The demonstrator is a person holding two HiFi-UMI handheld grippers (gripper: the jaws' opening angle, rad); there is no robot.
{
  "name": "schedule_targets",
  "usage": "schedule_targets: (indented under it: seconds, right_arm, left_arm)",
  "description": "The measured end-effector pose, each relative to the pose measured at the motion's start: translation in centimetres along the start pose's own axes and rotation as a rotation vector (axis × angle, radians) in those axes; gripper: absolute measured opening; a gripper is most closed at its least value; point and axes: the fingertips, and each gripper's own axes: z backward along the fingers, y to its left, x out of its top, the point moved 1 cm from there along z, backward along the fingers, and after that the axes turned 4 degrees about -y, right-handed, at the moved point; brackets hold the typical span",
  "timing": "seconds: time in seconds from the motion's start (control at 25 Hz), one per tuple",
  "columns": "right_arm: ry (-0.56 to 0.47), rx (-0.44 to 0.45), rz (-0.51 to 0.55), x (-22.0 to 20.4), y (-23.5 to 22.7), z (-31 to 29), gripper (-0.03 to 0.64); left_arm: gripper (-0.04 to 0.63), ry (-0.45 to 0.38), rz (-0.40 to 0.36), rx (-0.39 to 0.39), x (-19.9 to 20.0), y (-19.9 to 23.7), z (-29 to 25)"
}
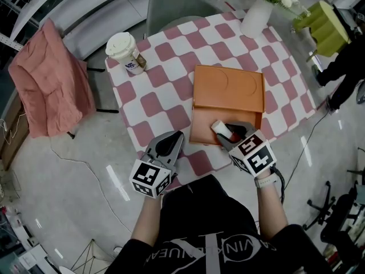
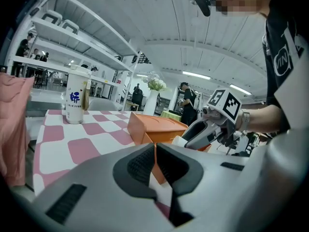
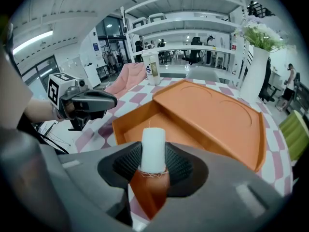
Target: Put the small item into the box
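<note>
Right gripper view — the right gripper (image 3: 153,164) pinches a small white cylinder (image 3: 153,149) upright between its dark ribbed pads, above the open near part of the flat orange box (image 3: 129,125). The box's orange lid (image 3: 217,115) covers the far part. Head view shows the left gripper (image 1: 166,146) at the near edge of the pink-and-white checked table (image 1: 165,79), just beside the box — jaws pressed together, nothing between them.
</note>
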Motion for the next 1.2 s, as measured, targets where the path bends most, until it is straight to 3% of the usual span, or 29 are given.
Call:
schedule_targets:
  seconds: [0.64,1.2]
  right_arm:
    - [0.078,0.043,0.017,-1.0,-0.5,-1.5,0.141]
    - [0.041,0.057,-0.016,-0.8,0.2,-1.3,0.141]
  left_arm:
    - [0.018,0.009,0.008,0.003,-0.5,0.3,-0.8]
    - [0.018,-0.006,0.01,-0.006,-0.4,0.2,-0.4]
